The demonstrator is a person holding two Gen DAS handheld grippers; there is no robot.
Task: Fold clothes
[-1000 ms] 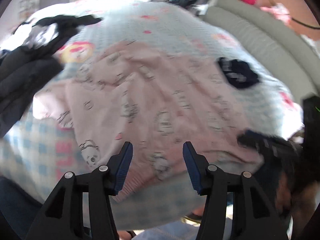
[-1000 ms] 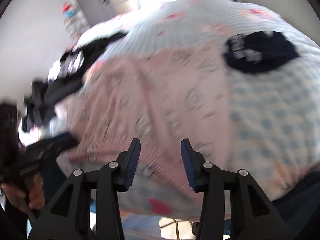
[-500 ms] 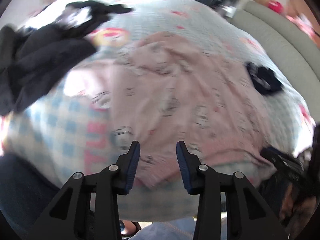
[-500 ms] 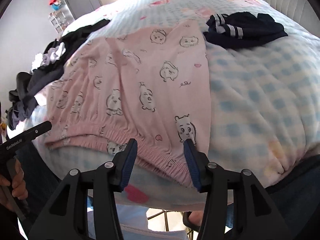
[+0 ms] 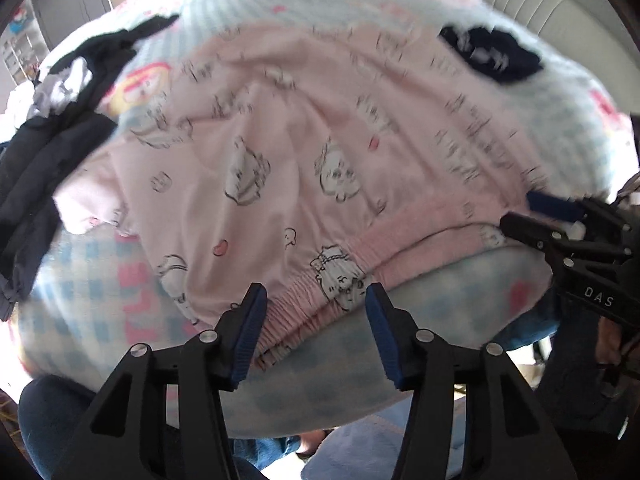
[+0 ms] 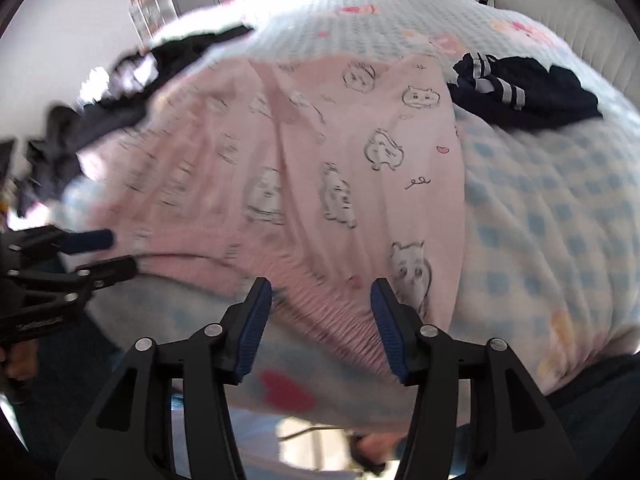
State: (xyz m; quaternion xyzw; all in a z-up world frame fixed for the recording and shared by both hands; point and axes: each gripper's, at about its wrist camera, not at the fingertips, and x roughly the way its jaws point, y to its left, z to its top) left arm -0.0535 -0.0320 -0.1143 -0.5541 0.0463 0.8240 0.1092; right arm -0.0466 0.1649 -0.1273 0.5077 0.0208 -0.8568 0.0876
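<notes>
Jaws of both the left gripper (image 5: pixel 314 322) and right gripper (image 6: pixel 320 316) stood open before the pink pajama pants (image 5: pixel 304 160); soft, limp cotton, best pinched at the elastic waistband (image 5: pixel 316 304).

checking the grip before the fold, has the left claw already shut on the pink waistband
No, the left claw is open, its blue pads either side of the pink pajama waistband with a clear gap.

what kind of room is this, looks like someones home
Most likely a bedroom in a home. The pink pajama pants lie spread on a bed with a blue checked blanket, a padded headboard stands behind it, and a pile of dark clothes waits beside.
</notes>
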